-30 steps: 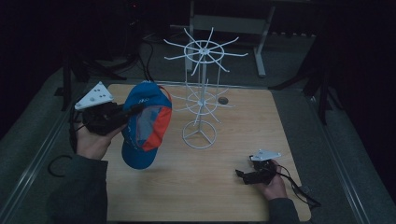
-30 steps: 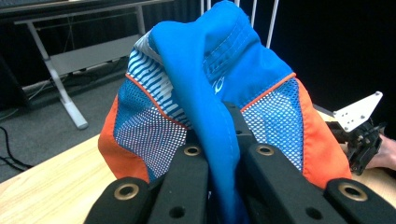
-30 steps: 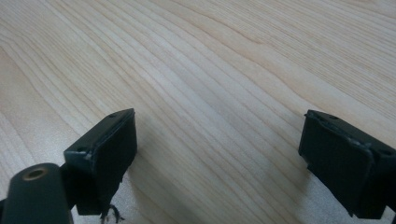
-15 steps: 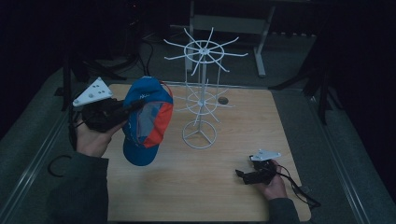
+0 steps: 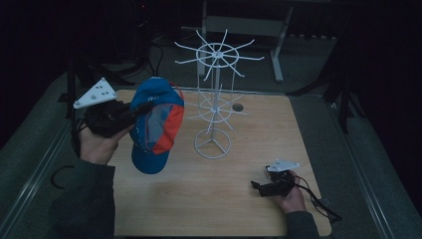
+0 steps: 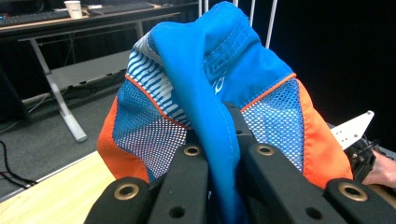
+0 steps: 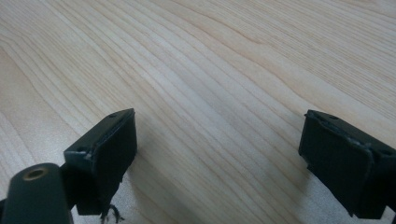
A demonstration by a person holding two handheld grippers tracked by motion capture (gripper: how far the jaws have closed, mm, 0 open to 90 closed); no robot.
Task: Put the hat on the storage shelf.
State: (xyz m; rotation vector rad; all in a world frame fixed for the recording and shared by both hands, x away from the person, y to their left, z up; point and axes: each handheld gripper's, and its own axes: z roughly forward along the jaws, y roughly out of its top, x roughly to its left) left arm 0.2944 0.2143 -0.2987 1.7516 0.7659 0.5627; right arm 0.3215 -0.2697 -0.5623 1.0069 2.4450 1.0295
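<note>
Left hand-held gripper (image 5: 130, 113) is clamped on the cap (image 5: 155, 124), held above the counter (image 5: 209, 194) beside the rack (image 5: 214, 99); hanging remains undone. Right hand-held gripper (image 7: 219, 154) rests gaping, empty.

mesh cloth cap (image 5: 157, 124), matt wood table (image 5: 239, 209)

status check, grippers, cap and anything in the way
Left gripper shut on cap, held above table. Right gripper open, empty, low over table. White wire rack stands beside cap.
</note>
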